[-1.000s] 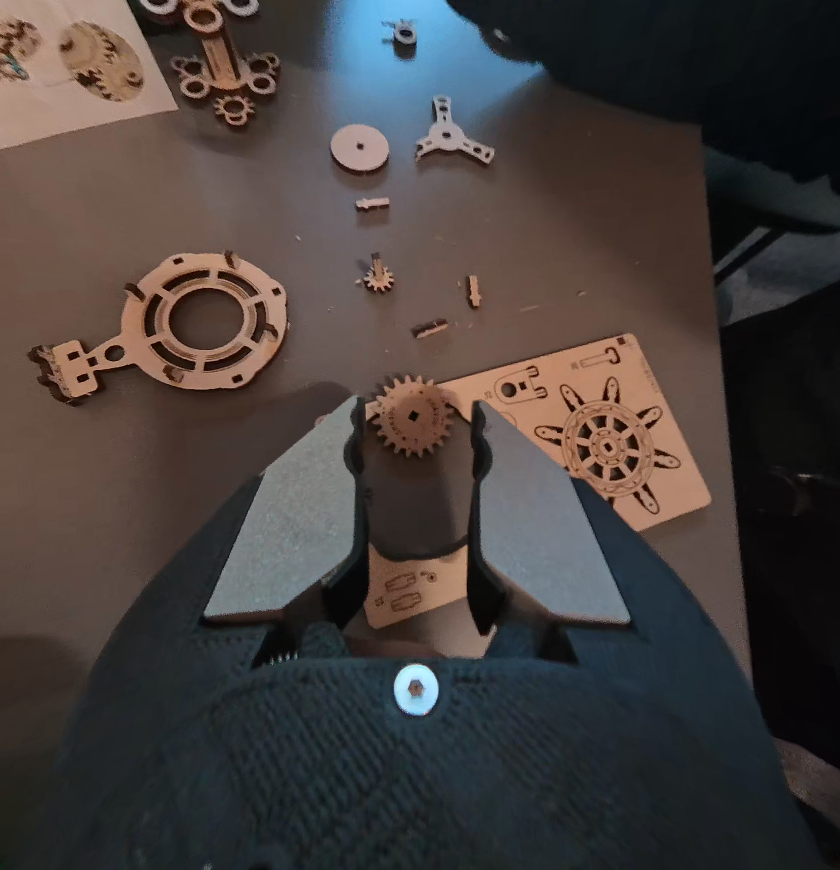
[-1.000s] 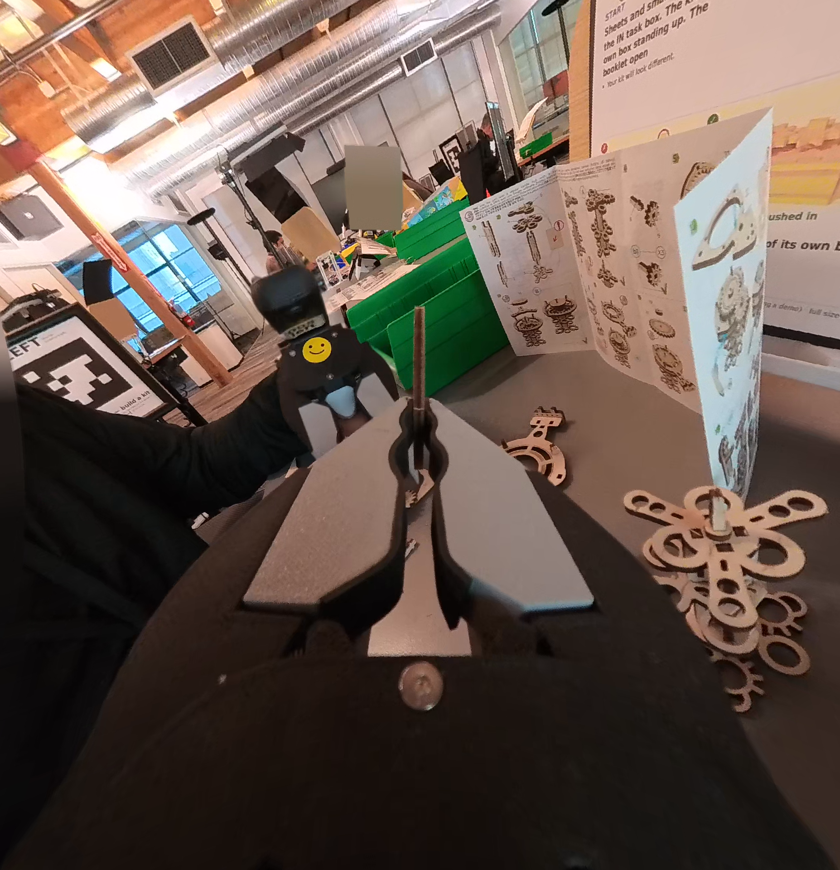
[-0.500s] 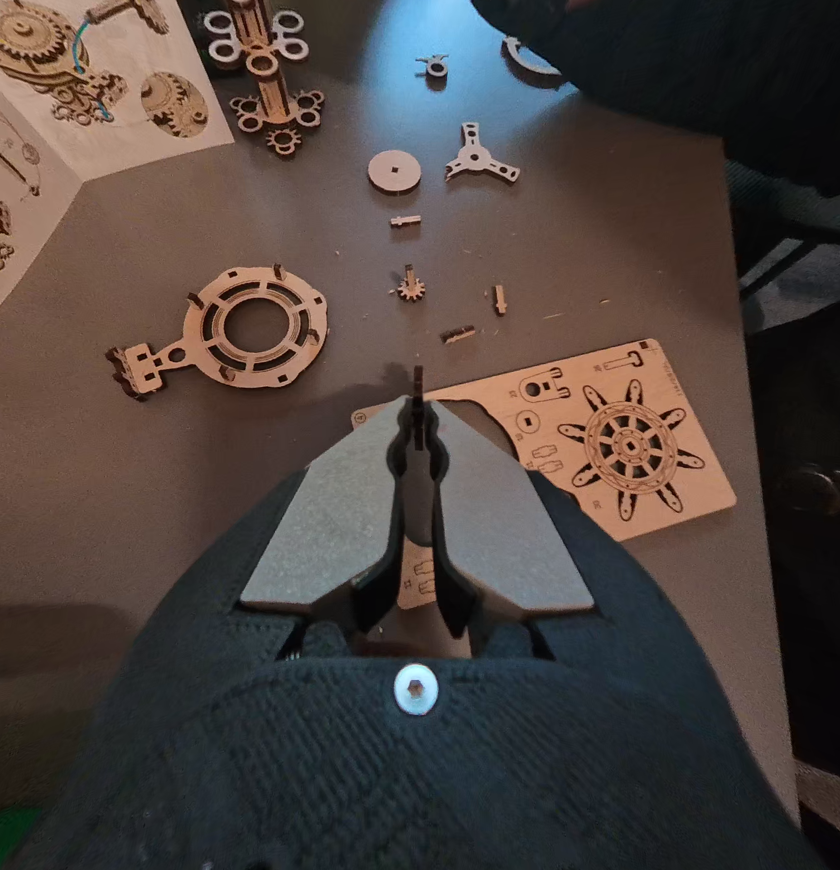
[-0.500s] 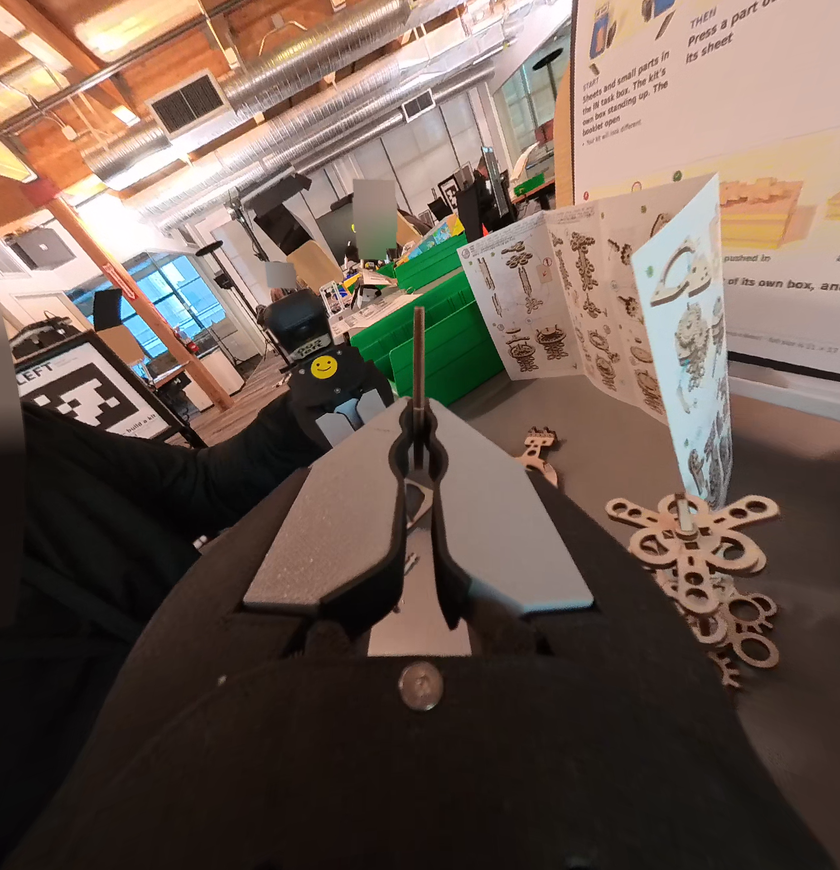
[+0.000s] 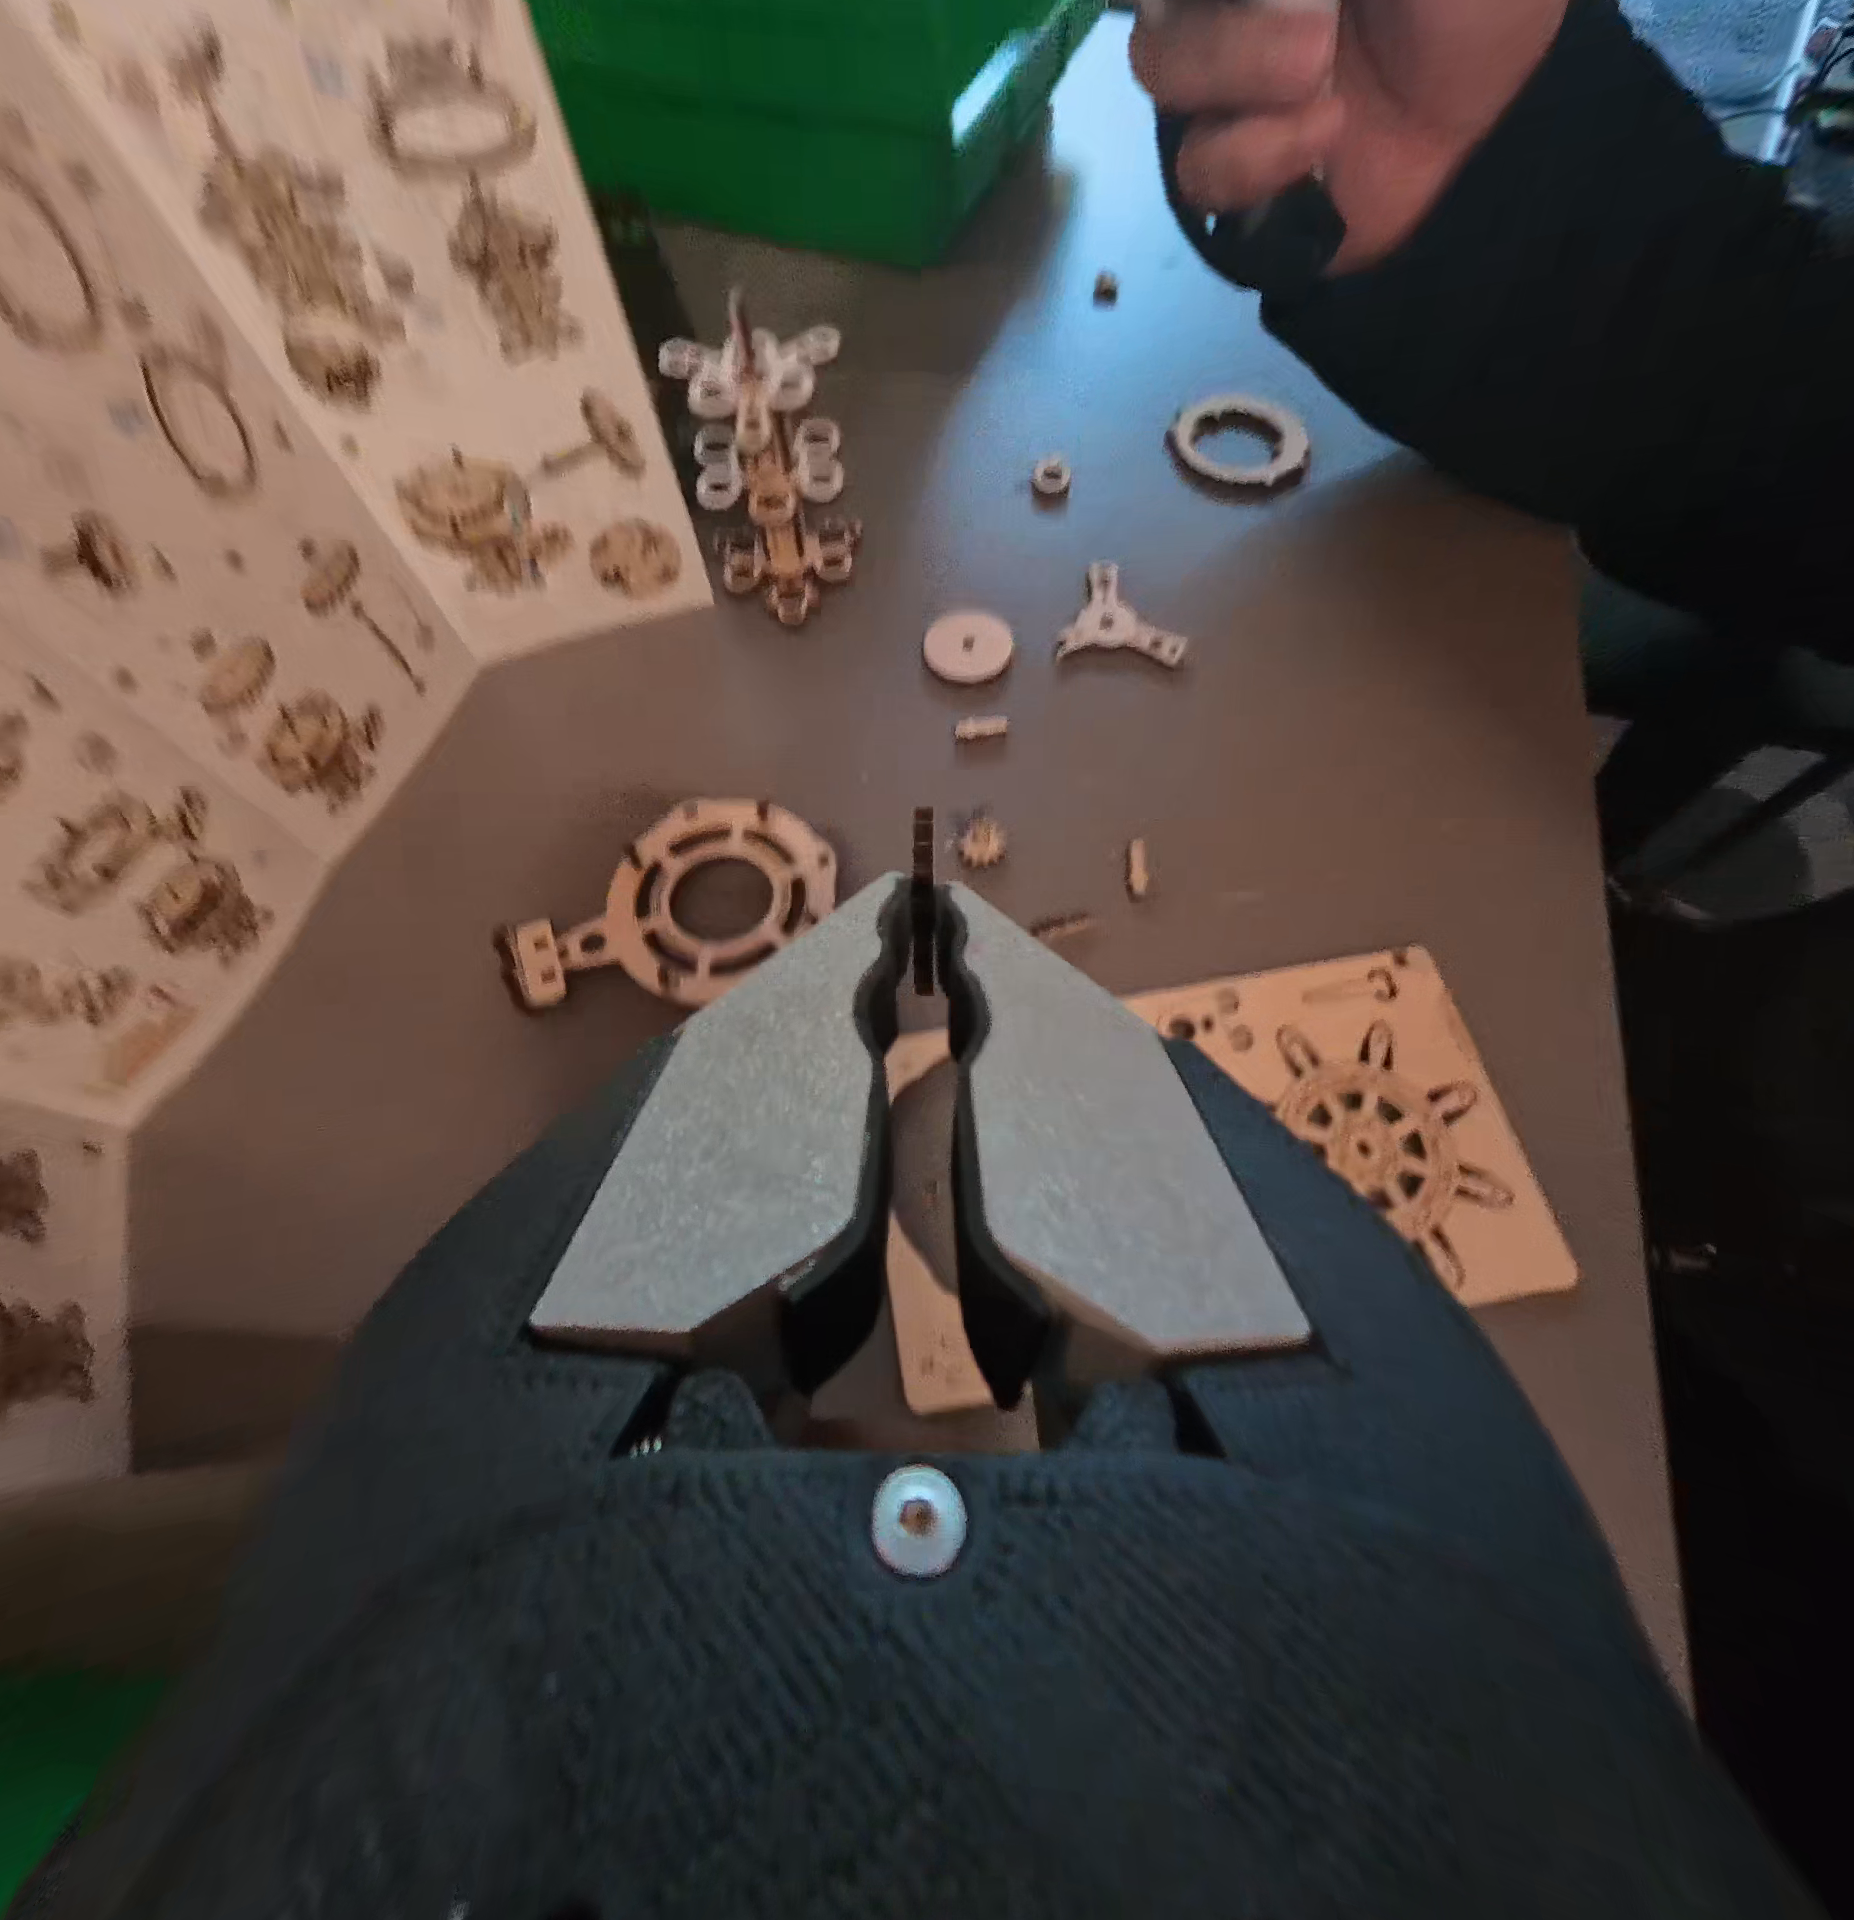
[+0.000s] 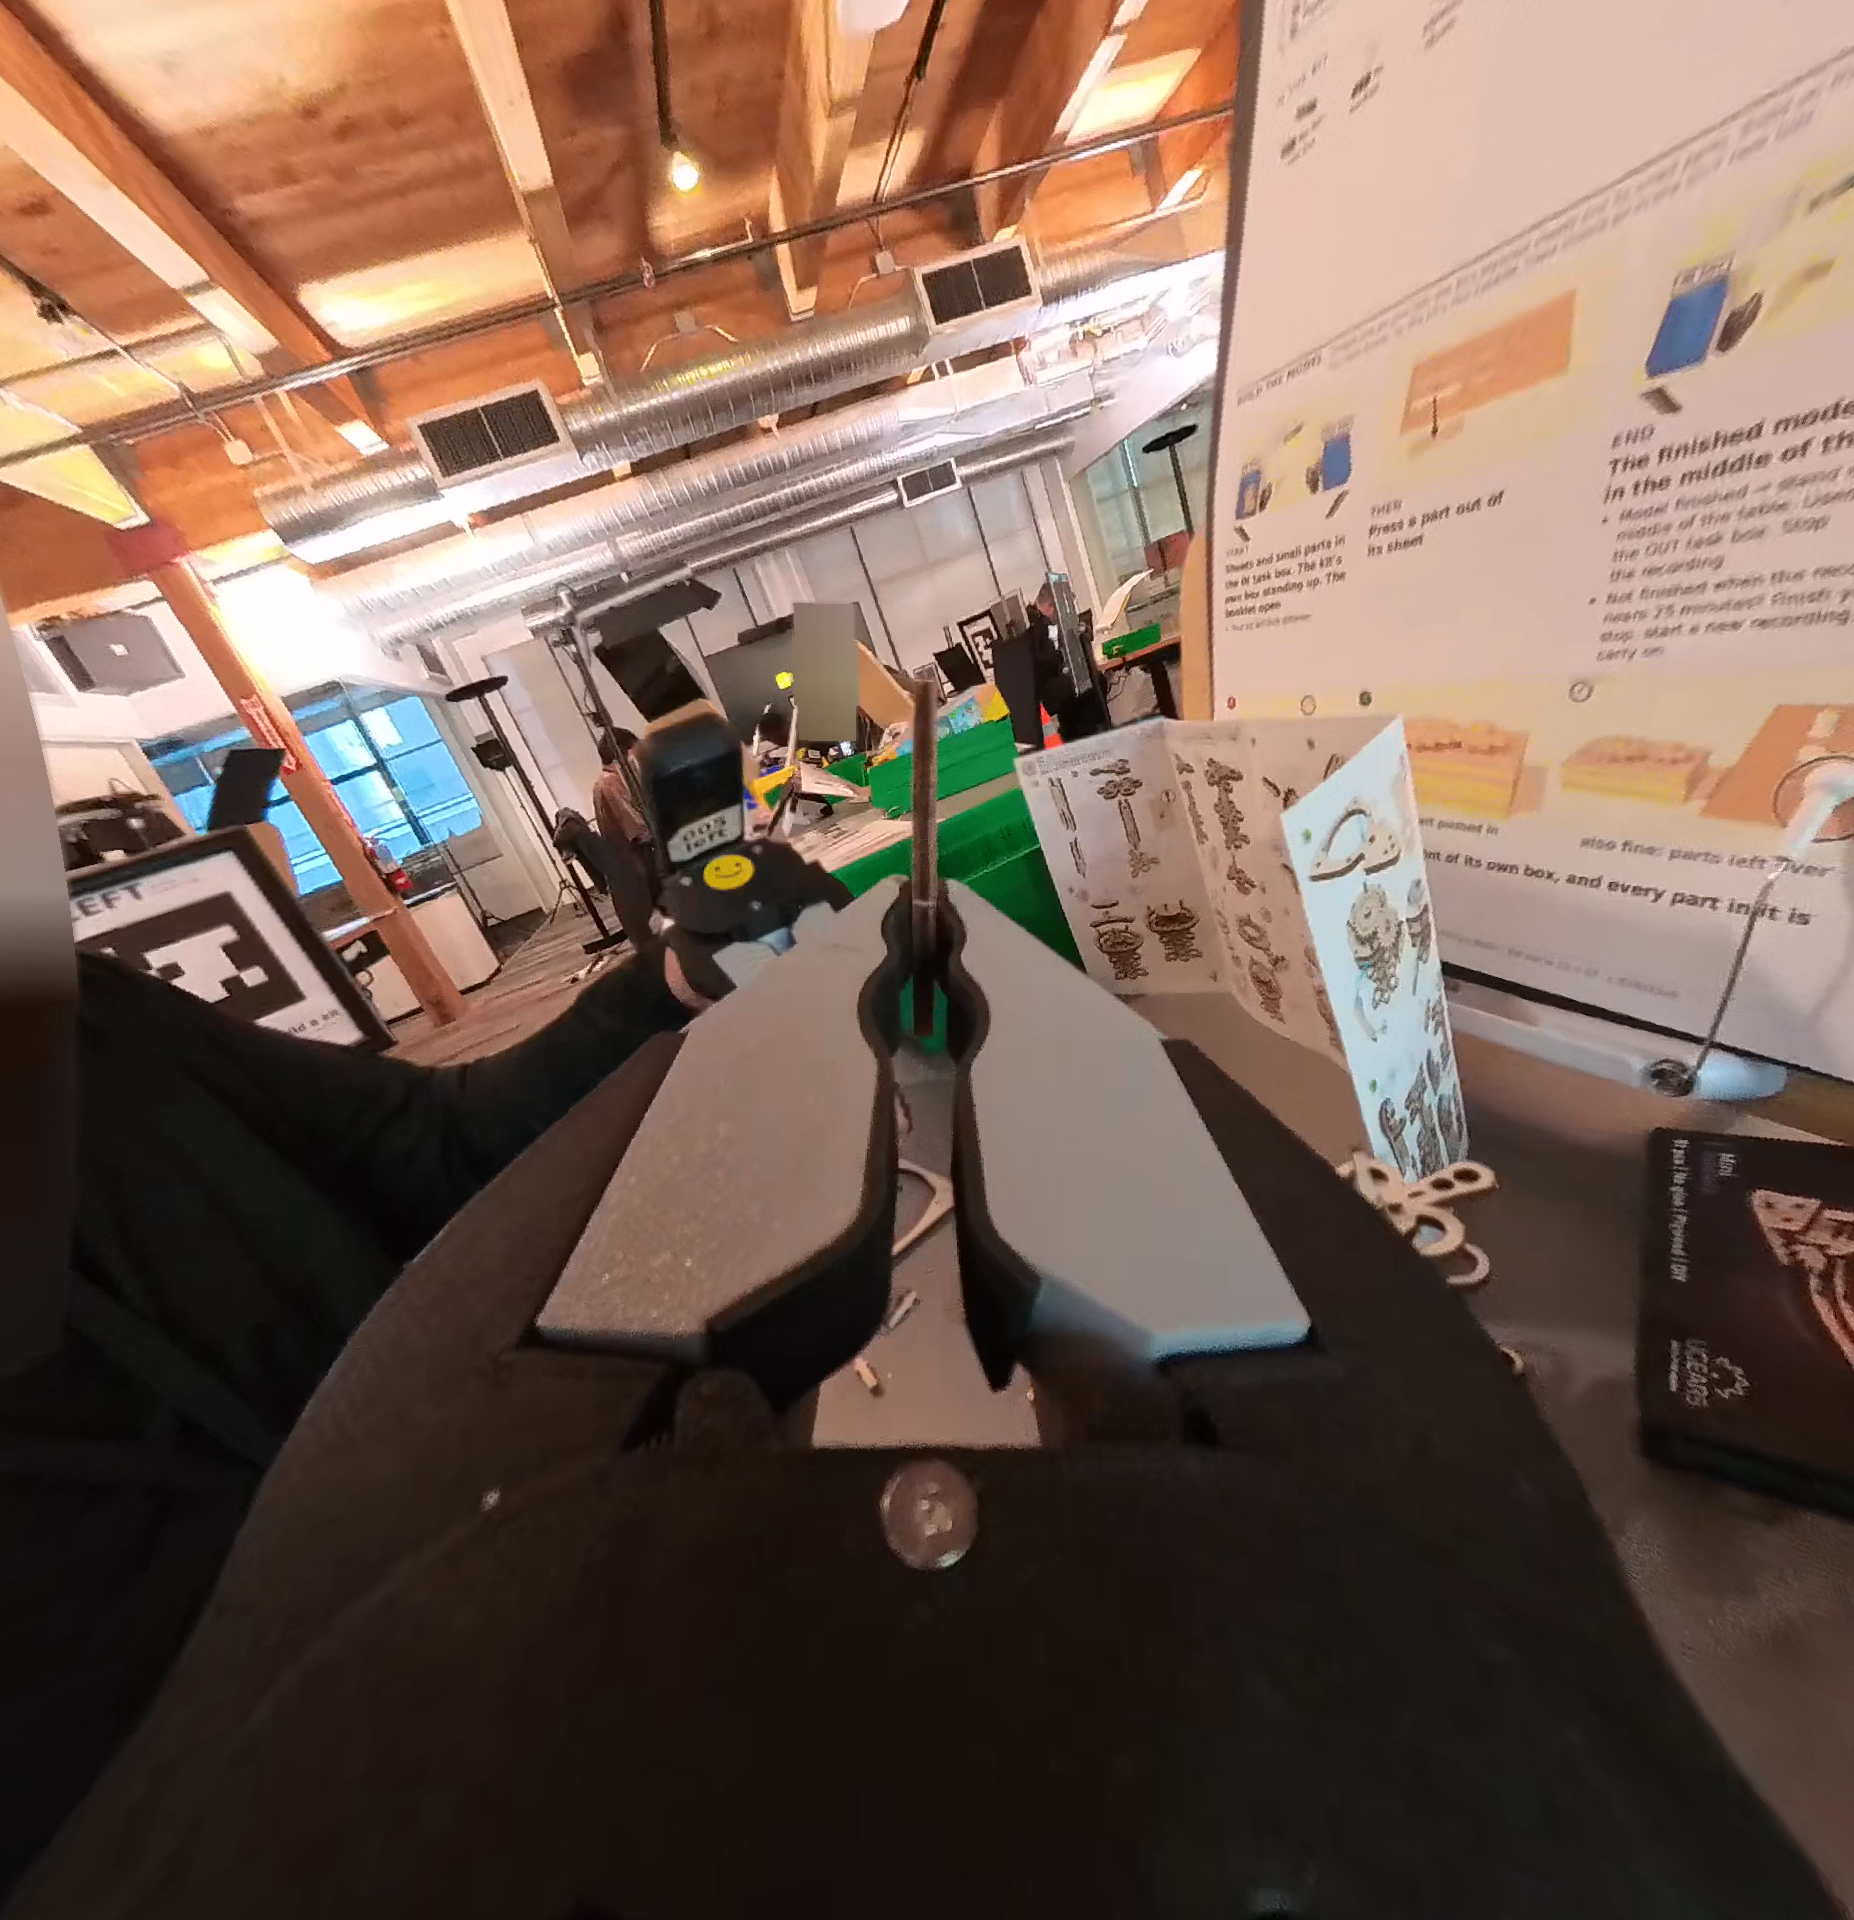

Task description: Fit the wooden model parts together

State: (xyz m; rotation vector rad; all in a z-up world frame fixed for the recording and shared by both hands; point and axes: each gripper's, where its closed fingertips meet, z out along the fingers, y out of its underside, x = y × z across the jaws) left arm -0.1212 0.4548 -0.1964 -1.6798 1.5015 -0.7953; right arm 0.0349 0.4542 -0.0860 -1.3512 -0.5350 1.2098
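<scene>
The left hand-held gripper [image 5: 921,940] is closed on a toothed wooden gear [image 5: 921,862], held edge-on at the very fingertips and raised above the grey surface [image 5: 1318,831]. The right hand-held gripper [image 6: 923,951] is likewise clamped on a thin flat wooden part [image 6: 924,810], also seen edge-on and standing upright well proud of its tips; its outline cannot be told from this angle.

Risk, as judged: both parts are pinched only at their lower rims. A sideways load during mating could pivot either piece in the jaws or snap it free, and thin plywood may crack if the parts are pressed together out of line. Motion blur in both views suggests the grippers are travelling, which adds to the chance of slip.

Just beyond the left tips lie a ring frame with a tab handle [image 5: 694,914] and a small pinion [image 5: 980,840]; to the right, a cut-out sheet bearing a ship's-wheel pattern [image 5: 1359,1132]. Further off sit a disc [image 5: 967,649], a three-armed bracket [image 5: 1115,634] and a partly built looped assembly [image 5: 772,468] beside the unfolded instruction booklet [image 5: 227,520]. The two held parts are well apart, not yet aligned.
</scene>
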